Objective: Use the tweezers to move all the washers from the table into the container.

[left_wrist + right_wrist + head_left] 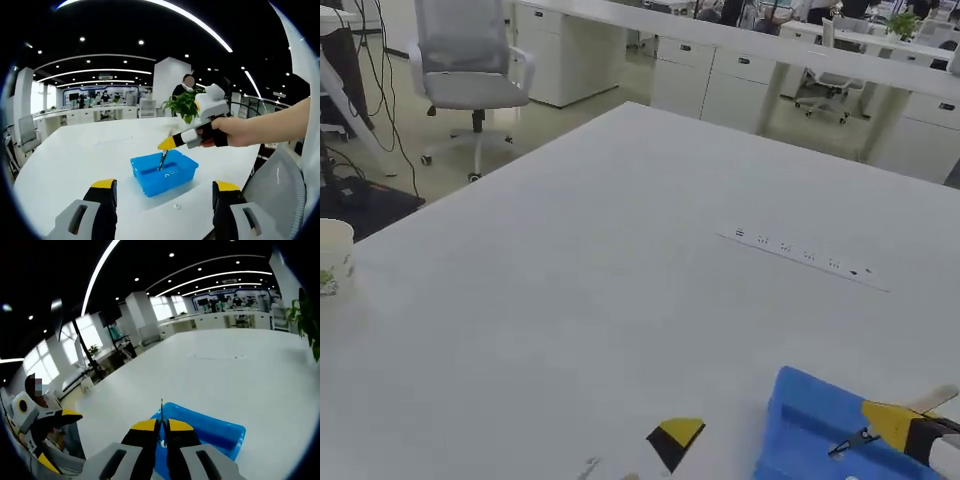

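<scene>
Left gripper view looks across the white table at the blue container, a shallow rectangular tray. One small pale washer lies on the table just in front of the container, on the side toward the left hand-held gripper, whose jaws stand wide apart and empty. Above the container, the right hand-held gripper is clamped tight on thin metal tweezers, their tips pointing down into the container.
</scene>
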